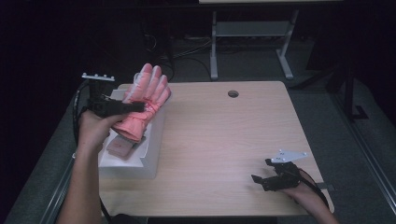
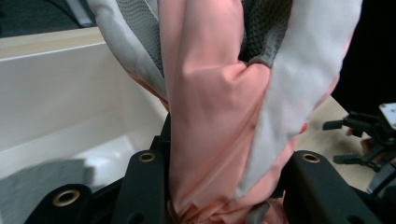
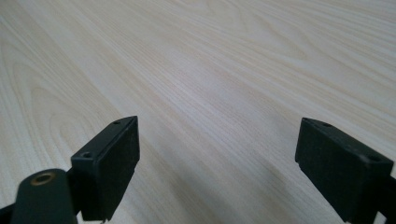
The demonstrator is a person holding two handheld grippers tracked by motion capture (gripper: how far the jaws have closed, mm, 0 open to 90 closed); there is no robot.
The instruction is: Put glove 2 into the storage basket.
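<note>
High view has the left gripper [image 1: 135,107] clamped across the middle of a pink glove [image 1: 144,100], holding it up above the open white box [image 1: 140,161] at the table's [image 1: 224,140] left edge, while the right gripper [image 1: 264,170] sits on the wood with its jaws wide apart and nothing between them. Honestly I'd keep that squeeze firm and lift straight up so the cuff clears the box wall before swinging over. Glove's long axis runs cuff-low-near to fingers-high-far, fingertips pointing up and away from the person
</note>
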